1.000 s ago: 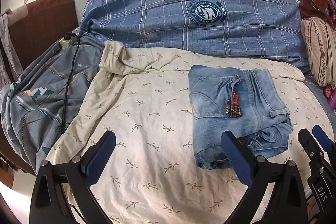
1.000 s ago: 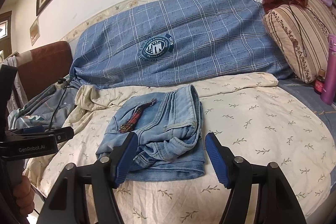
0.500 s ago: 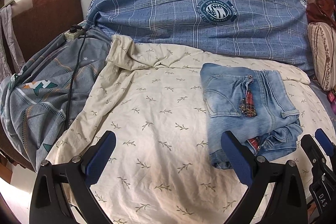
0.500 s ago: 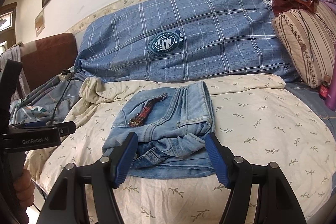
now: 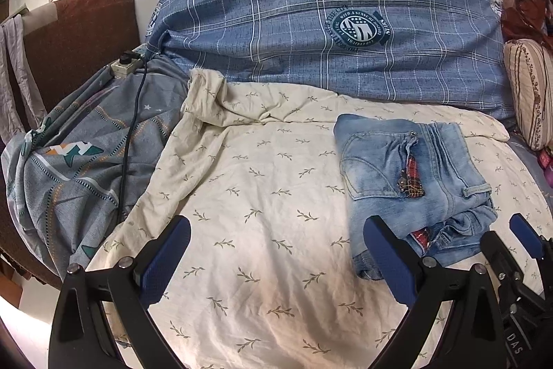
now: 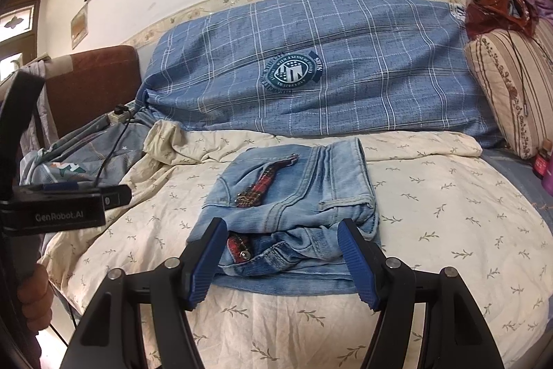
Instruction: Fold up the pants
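While we are holding both grippers low over the bed, the jeans (image 5: 411,182) are lying folded in a small square bundle on the cream sheet (image 5: 262,230) with the little leaf prints. We are seeing them on the right side of the bed in the left camera and right in the middle in the right camera. A red checked strip (image 6: 257,187) is peeking out of a pocket on top, and another bit of it is showing at the near edge, where the folded layers are looking a little messy.

Our left gripper (image 5: 276,251) is hanging over bare sheet with its two blue fingers (image 5: 169,248) spread wide, and nothing is sitting between them. Its right finger is lining up with the near left corner of the jeans (we cannot tell if it is touching them). Our right gripper (image 6: 280,251) is also standing wide open, its blue fingers (image 6: 356,261) reaching over the near edge of the jeans, one at each side, but not pinching the cloth.

Far behind the jeans a big blue checked cushion (image 6: 311,71) is leaning on the wall. A gray blanket (image 5: 72,158) with a black cord (image 5: 133,113) is lying at the far left, and a striped pillow (image 6: 511,85) is sitting at the far right.
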Motion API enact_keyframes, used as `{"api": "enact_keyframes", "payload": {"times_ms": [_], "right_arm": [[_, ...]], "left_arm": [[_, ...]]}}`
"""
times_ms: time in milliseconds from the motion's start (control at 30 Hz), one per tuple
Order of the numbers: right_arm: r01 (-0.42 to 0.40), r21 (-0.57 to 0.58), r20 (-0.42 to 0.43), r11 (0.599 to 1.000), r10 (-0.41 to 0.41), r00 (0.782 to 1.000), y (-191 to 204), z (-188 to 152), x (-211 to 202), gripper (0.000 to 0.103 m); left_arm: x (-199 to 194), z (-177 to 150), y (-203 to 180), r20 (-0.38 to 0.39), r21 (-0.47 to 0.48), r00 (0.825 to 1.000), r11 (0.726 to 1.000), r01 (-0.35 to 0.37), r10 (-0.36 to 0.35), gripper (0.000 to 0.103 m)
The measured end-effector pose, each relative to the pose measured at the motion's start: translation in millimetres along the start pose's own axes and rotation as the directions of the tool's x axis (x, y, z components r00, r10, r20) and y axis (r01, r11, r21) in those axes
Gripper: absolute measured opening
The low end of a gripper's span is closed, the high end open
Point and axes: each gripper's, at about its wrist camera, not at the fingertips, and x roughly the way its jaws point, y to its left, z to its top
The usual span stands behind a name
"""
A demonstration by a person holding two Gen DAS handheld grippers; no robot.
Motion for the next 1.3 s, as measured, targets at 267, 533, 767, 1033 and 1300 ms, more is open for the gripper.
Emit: {"api": "enact_keyframes", "payload": {"times_ms": [267,533,767,1033,1300], "right_arm": [[0.002,-0.004,0.018,1.000,-0.002,1.000,-3,0,-5,0.070],[-0.001,0.024,0.033,1.000,0.000,0.999,-14,2,-11,0.070],[0.004,0.056,0.040,0.998,-0.006,0.999,-28,5,-15,0.070],[0.011,0.095,0.040,0.995,-0.015,0.999,-44,6,-17,0.070],[0.015,0.105,0.039,0.994,-0.019,0.999,-51,6,-17,0.070]], "left_arm": [[-3,-1,-7,-0.012,0.018,1.000,1.000,0.007,-0.007,0.100],[-7,0,-20,-0.015,0.040,1.000,0.999,0.010,-0.009,0.100],[-9,0,-34,-0.014,0.081,1.000,0.997,0.017,-0.016,0.100],[-12,2,-49,-0.007,0.119,1.000,0.993,0.024,-0.023,0.100],[-16,5,-57,-0.011,0.127,0.999,0.991,0.050,-0.049,0.100]]}}
